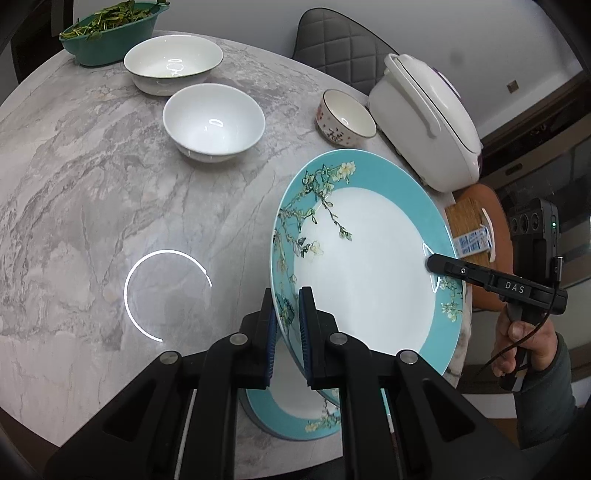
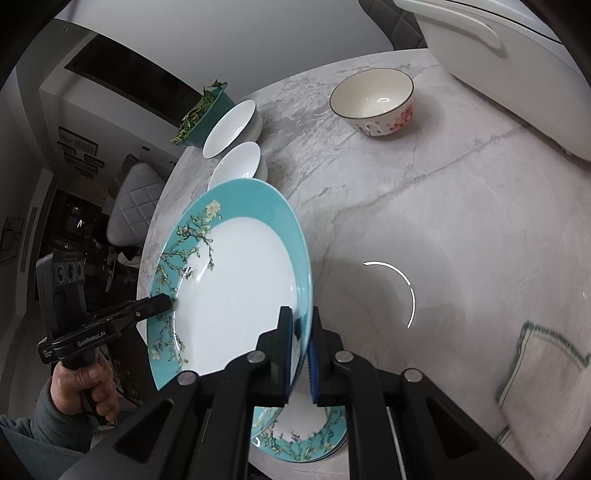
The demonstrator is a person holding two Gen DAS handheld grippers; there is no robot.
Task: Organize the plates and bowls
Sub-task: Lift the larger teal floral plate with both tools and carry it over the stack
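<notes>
A teal-rimmed plate with a blossom-branch pattern (image 1: 362, 266) (image 2: 240, 288) hangs tilted above the marble table (image 1: 92, 184). My left gripper (image 1: 286, 291) is shut on its near rim, and my right gripper (image 2: 301, 314) is shut on the opposite rim. Each gripper shows in the other's view: the right gripper (image 1: 432, 262) and the left gripper (image 2: 166, 302). A second matching plate (image 1: 291, 413) (image 2: 303, 439) lies flat on the table underneath. Two white bowls (image 1: 173, 64) (image 1: 214, 122) and a floral bowl (image 1: 345, 116) (image 2: 373, 103) stand farther back.
A green basin of leafy greens (image 1: 110, 33) sits at the far table edge. A white rice cooker (image 1: 424, 114) stands by the floral bowl. A folded cloth (image 2: 546, 376) lies at the right. A quilted chair (image 1: 340, 40) is behind the table.
</notes>
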